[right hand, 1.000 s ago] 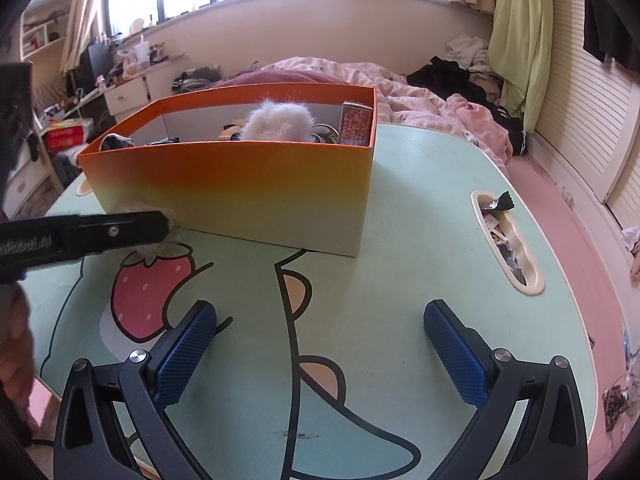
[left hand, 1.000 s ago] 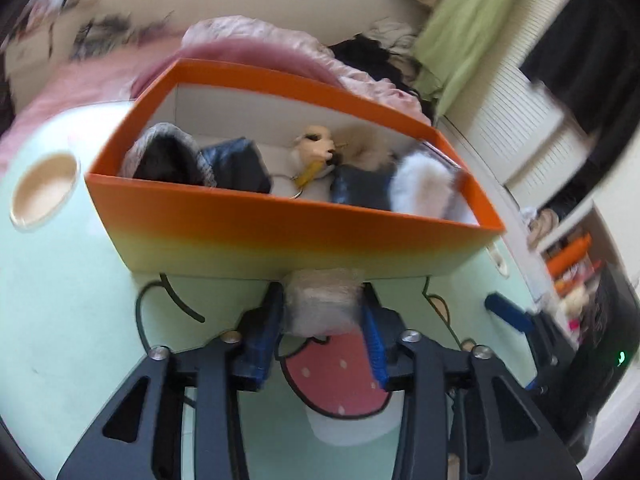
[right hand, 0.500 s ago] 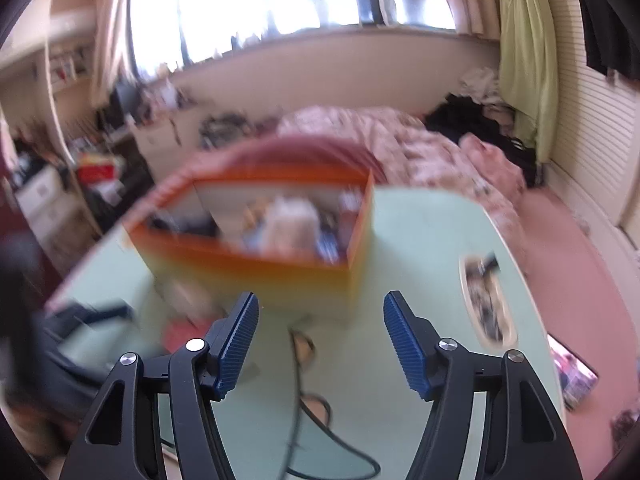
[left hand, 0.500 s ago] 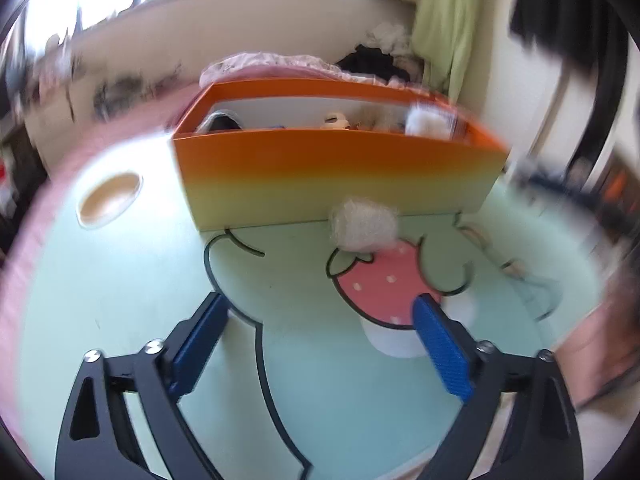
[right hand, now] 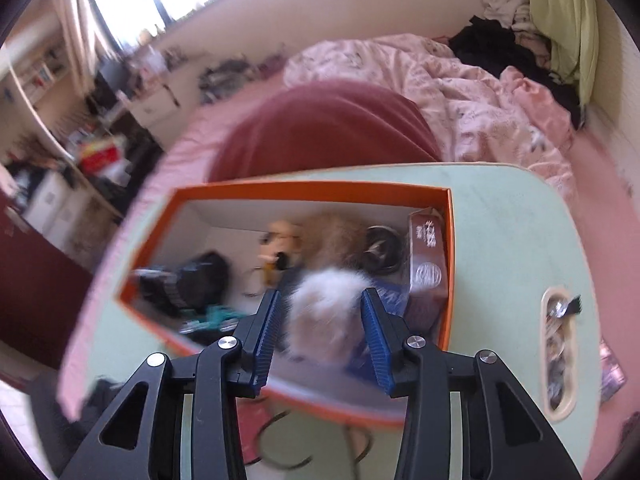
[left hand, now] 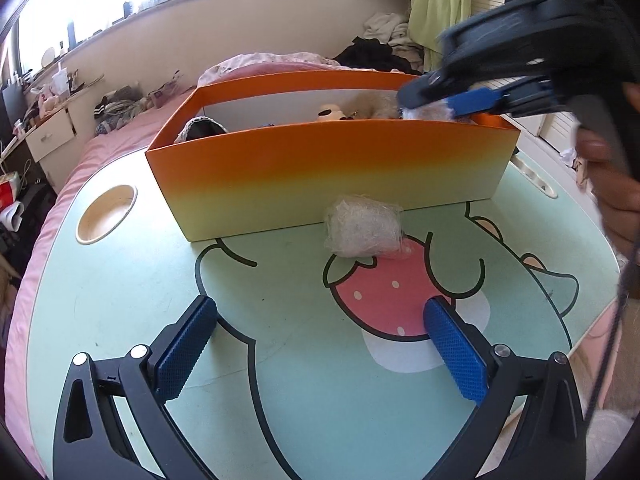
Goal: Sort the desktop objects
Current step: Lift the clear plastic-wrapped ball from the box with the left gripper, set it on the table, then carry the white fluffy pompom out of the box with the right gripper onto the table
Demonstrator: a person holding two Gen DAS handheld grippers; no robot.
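An orange box [left hand: 320, 168] stands on the mint-green cartoon table [left hand: 120, 300]. A clear-wrapped whitish bundle [left hand: 364, 232] lies on the table against the box's front wall. My left gripper [left hand: 320, 308] is open and holds nothing, a little short of the bundle. My right gripper [right hand: 321, 296] hangs over the box's [right hand: 312, 189] right end. Its jaws are closing, with a white fluffy ball [right hand: 326, 316] between them. A thin gap still shows at the left pad. In the left wrist view the right gripper [left hand: 436, 104] reaches in from the upper right, white fluff between its fingers.
The box also holds a brown carton [right hand: 428, 252], a small doll [right hand: 280, 236], a tan fur ball and dark items. The table has a round recess [left hand: 106, 214] at left and a slot with small items [right hand: 560, 344] at right. A hand [left hand: 616, 184] grips the right tool. A bed lies behind.
My left gripper let go of the wrapped bundle, opened wide and drew back. My right gripper rose from the table, moved over the box and narrowed around the white fluffy ball.
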